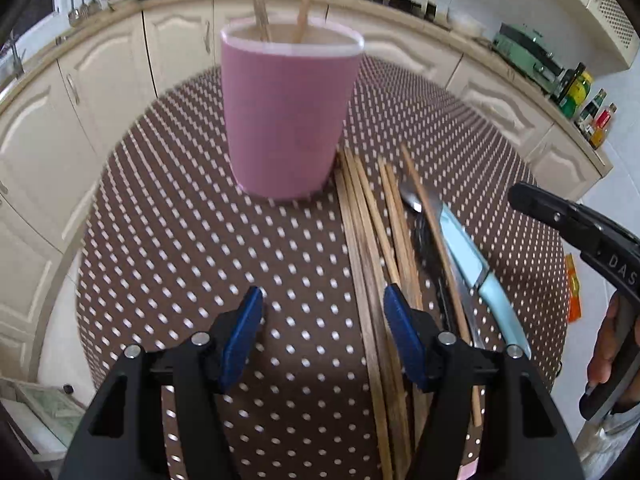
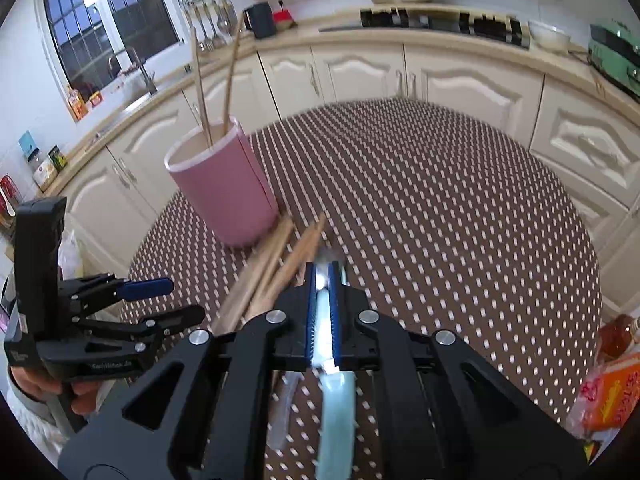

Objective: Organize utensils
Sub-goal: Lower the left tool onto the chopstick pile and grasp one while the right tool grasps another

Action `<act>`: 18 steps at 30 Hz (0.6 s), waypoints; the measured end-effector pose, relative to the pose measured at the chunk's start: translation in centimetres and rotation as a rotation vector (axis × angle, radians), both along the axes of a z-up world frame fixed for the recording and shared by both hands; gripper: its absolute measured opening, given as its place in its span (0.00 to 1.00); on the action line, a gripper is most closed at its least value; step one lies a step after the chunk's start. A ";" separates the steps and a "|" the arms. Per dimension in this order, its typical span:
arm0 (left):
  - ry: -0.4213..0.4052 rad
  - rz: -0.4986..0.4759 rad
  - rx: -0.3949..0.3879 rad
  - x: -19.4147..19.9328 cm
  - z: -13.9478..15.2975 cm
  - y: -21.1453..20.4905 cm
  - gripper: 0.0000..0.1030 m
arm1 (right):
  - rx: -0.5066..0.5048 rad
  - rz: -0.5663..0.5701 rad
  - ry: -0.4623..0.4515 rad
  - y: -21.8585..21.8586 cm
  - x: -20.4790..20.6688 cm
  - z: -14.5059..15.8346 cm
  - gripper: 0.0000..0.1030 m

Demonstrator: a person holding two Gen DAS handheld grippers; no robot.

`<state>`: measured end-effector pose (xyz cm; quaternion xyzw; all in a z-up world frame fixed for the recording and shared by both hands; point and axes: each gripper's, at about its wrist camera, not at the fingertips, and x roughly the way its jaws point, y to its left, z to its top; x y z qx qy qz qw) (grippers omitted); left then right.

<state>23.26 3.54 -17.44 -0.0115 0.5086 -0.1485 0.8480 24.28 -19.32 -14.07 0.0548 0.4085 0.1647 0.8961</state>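
Observation:
A pink cup (image 1: pixel 286 116) stands on the dotted brown table (image 1: pixel 200 240) with two wooden chopsticks (image 1: pixel 260 4) upright in it; it also shows in the right wrist view (image 2: pixel 224 188). To its right lies a pile of wooden chopsticks (image 1: pixel 372 232), a metal spoon (image 1: pixel 412 196) and a light blue knife (image 1: pixel 476 268). My left gripper (image 1: pixel 322 320) is open and empty, low over the table at the pile's left edge. My right gripper (image 2: pixel 323 304) is shut on the light blue knife (image 2: pixel 336 412), over the chopsticks (image 2: pixel 272 264).
Cream kitchen cabinets (image 2: pixel 440 76) ring the table. Bottles (image 1: pixel 600 120) and a green appliance (image 1: pixel 528 52) stand on the counter at the right. Orange packets (image 2: pixel 612 392) lie at the table's right edge. The left gripper's body (image 2: pixel 80 320) shows at the left of the right wrist view.

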 end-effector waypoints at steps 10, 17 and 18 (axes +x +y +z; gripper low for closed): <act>-0.005 0.016 0.113 0.2 -1.2 -1.5 0.60 | 0.021 0.002 0.045 -1.6 -1.5 -1.7 0.07; -0.002 0.024 0.171 1.2 -1.0 -2.1 0.60 | 0.018 0.020 0.048 -1.2 -1.9 -1.7 0.27; 0.010 0.022 0.196 1.5 -1.2 -2.2 0.60 | 0.020 0.019 0.046 -1.2 -2.0 -1.7 0.29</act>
